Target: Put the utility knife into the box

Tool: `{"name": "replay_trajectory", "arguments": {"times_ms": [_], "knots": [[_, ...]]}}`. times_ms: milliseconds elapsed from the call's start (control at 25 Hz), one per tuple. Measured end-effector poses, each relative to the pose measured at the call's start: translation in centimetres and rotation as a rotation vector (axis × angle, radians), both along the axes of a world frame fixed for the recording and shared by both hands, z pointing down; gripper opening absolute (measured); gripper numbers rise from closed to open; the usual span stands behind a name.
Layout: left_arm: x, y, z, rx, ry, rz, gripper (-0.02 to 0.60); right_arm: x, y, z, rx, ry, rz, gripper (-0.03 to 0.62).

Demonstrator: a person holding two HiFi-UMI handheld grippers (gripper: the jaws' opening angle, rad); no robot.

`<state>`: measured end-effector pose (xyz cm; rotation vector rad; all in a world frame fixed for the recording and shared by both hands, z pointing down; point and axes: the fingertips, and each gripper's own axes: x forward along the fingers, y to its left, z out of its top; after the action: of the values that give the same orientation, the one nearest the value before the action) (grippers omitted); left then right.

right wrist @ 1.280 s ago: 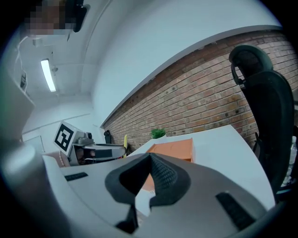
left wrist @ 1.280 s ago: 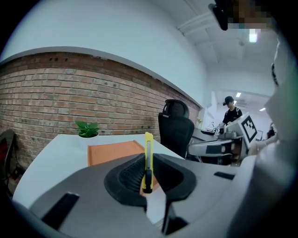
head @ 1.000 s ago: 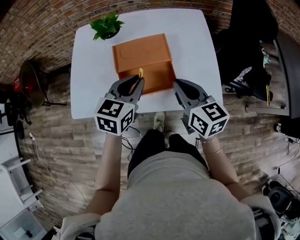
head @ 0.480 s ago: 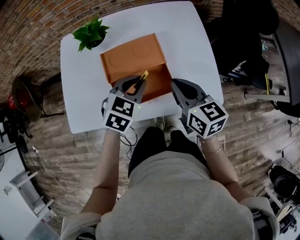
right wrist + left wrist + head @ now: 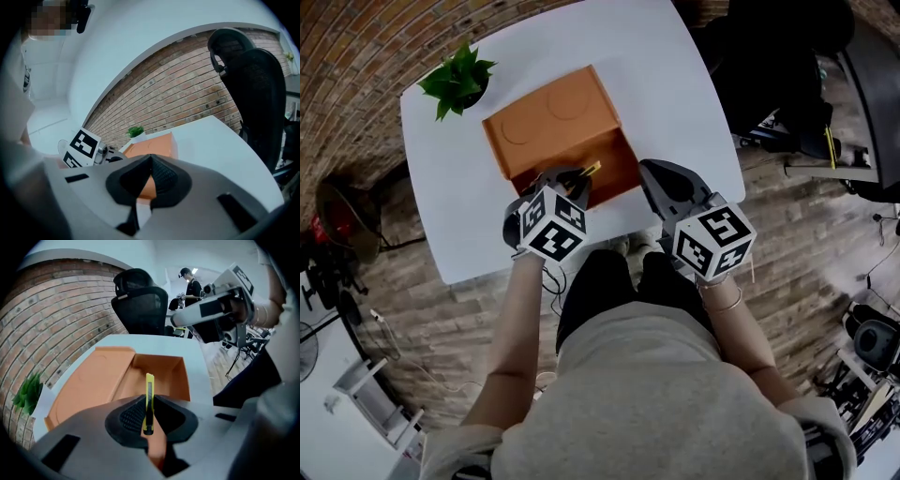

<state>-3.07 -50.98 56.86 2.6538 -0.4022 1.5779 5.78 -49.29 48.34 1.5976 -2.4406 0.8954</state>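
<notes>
Clamping tight on the utility knife (image 5: 149,401), the left gripper (image 5: 567,178) has its two jaws nearly together, with only the thin yellow handle between the dark pads. The knife stands edge-on in that grip. Its back end sits low between the pads and its front end pokes out past the jaw tips, pointing ahead and slightly up.

Right in front lies the orange box (image 5: 161,369), open, its lid (image 5: 546,120) folded flat on the far side. From the head view the knife's tip hangs over the near part of the open compartment, and the jaws sit over the box's near wall. Whether the knife touches the cardboard is not clear.

The left forearm (image 5: 517,328) reaches straight forward from the body, marker cube facing up.

Over to the right gripper (image 5: 150,159): its jaws are pinched together and hold nothing. It hovers just beside the box's right side, above the near edge of the white table (image 5: 675,75), with that forearm bent in close.

Further out, a small green plant (image 5: 455,80) stands at the table's far left corner, and a black chair (image 5: 140,305) stands beyond the table.
</notes>
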Motion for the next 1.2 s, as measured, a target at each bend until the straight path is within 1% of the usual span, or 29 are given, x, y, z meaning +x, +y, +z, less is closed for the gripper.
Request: {"name": "replay_trajectory", "arguments": {"times_ms": [80,280,600,760,880,1120,1200], "knots": [[0.1,0.1,1.0,-0.018,-0.033,0.012,0.049,0.1,0.1,0.2,-0.006,0.0,0.007,-0.002],[0.1,-0.3,2.5,-0.062,-0.078,0.008,0.049,0.2,0.3,0.5,-0.022,0.008,0.016,-0.002],[0.5,-0.5,4.0,-0.087,-0.129,0.048,0.049,0.3,0.9,1.2,-0.045,0.013,0.026,-0.002],[0.7,-0.5,4.2,-0.107,-0.12,0.044,0.049,0.3,0.9,1.0,-0.045,0.01,0.03,-0.002],[0.9,-0.5,4.3,-0.103,-0.116,0.053,0.051,0.2,0.6,0.7,-0.041,0.009,0.023,-0.002],[0.8,-0.5,4.3,-0.119,-0.106,0.06,0.051,0.1,0.5,0.3,-0.035,0.015,-0.005,-0.002],[0.8,-0.7,3.8,-0.112,-0.101,0.053,0.065,0.0,0.7,0.2,-0.032,0.016,-0.024,-0.002]]}}
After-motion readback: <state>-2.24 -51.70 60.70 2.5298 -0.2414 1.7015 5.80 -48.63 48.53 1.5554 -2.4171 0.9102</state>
